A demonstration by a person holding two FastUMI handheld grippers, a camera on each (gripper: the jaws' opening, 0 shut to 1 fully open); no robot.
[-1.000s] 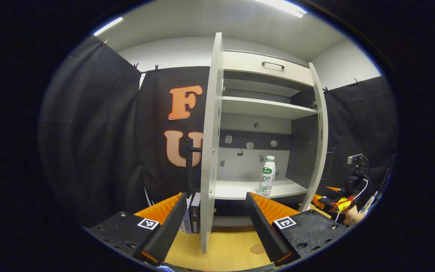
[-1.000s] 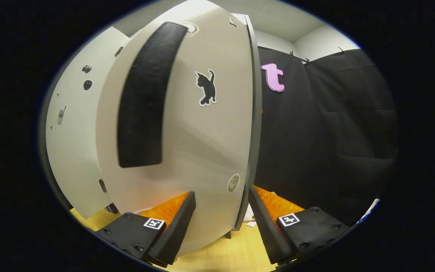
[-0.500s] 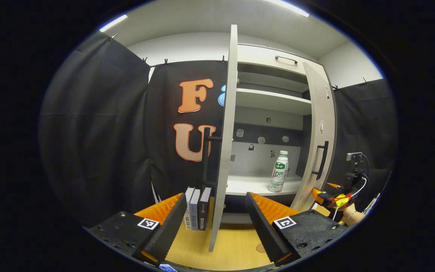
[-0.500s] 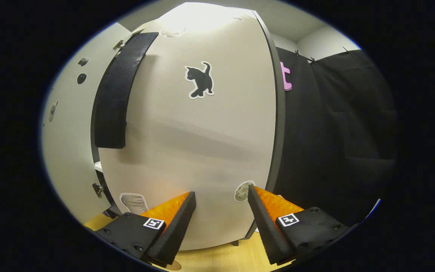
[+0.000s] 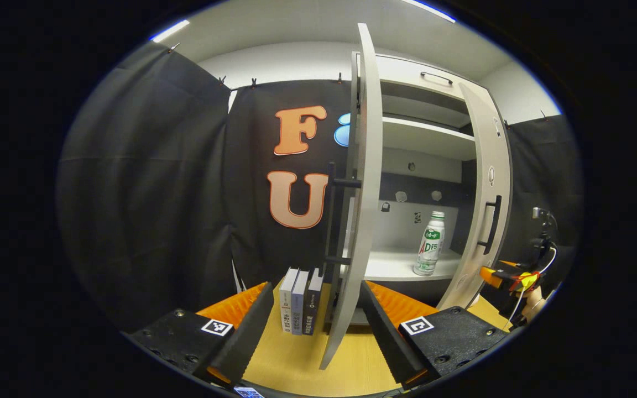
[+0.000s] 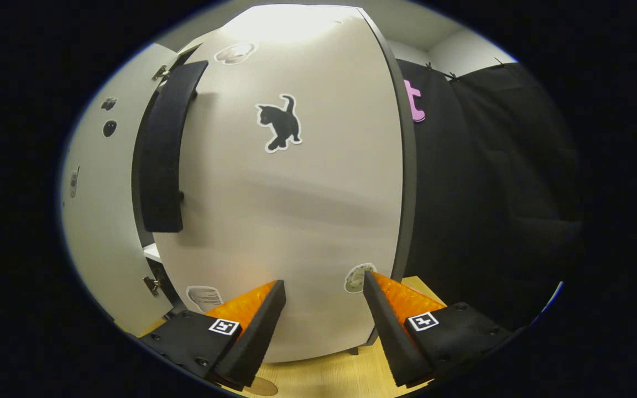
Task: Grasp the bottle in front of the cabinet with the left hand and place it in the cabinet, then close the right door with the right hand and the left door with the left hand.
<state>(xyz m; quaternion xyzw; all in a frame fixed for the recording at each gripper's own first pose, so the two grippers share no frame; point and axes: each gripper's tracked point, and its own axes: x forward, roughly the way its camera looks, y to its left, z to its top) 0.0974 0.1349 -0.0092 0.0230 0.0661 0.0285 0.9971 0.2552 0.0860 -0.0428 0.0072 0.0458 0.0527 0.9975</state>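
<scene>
The white bottle with a green label stands upright on the cabinet's lower shelf. The left door stands wide open and edge-on, just beyond my open left gripper, which holds nothing. The right door is swung partway shut, its black handle facing out. In the right gripper view the right door's outer face with a cat sticker is very near. My open right gripper has its tips close against that face. The right gripper also shows beside that door.
Three books stand on the wooden table left of the left door's foot. The left door's black handle sticks out toward the cloth wall. A drawer with a handle tops the cabinet. An upper shelf is bare.
The right door has swung further toward shut, with the right gripper following its outer face. The left gripper has shifted left, so the left door now sits right of centre, handle side showing.
</scene>
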